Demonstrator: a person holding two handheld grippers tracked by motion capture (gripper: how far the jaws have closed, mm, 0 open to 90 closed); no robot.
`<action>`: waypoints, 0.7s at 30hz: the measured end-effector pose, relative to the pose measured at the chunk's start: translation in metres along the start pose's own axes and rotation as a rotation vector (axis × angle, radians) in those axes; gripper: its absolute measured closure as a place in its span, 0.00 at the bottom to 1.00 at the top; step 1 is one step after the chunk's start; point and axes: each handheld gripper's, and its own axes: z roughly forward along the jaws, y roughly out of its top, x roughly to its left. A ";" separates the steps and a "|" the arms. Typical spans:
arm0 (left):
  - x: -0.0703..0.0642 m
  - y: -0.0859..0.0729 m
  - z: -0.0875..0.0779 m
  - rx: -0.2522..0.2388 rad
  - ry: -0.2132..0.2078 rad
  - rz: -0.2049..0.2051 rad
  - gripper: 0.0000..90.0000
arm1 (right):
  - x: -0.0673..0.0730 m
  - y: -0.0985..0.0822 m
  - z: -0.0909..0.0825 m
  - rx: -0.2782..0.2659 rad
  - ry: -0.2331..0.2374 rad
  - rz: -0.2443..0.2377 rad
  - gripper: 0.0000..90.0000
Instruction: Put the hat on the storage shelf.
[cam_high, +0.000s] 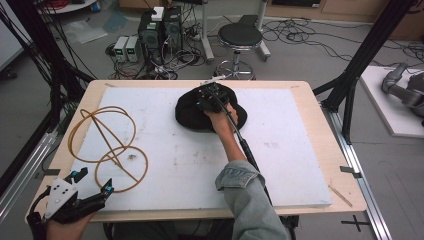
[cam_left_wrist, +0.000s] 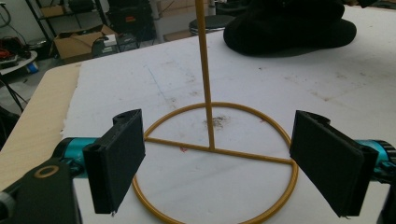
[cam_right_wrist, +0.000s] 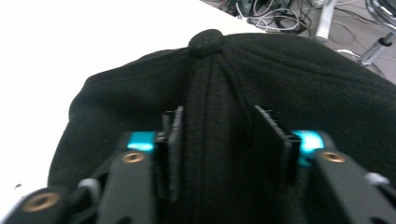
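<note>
Cap (cam_high: 192, 112) lies at twelve o'clock on the table (cam_high: 300, 165). We find the right claw (cam_right_wrist: 217, 140) pinching a fold of its crown, apparently to lift it. Left claw (cam_left_wrist: 231, 163) waits agape at seven o'clock, framing the stand (cam_high: 107, 145) base, likely to steady it.

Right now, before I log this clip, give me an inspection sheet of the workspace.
Surface: white foam board on a light wooden table, scuffed and stained.
Job's things: black fabric cap; yellow wire hat stand, upright.
Clutter: nothing seen.
Grippers: left gripper open, facing the stand's base ring; right gripper pinching a fold of the cap's crown.
Cables: black cable along the right forearm.
Surroundings: black round stool, computer towers, floor wiring.
</note>
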 end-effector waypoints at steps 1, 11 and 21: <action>0.000 0.000 0.000 0.000 0.000 -0.001 0.21 | 0.000 0.000 0.000 -0.002 0.004 -0.008 0.73; 0.000 0.000 0.000 0.001 0.001 0.001 0.21 | 0.002 0.006 -0.011 -0.030 0.000 -0.038 0.92; 0.000 0.000 -0.001 -0.001 0.002 0.001 0.21 | -0.009 0.020 -0.051 -0.156 -0.039 -0.026 0.93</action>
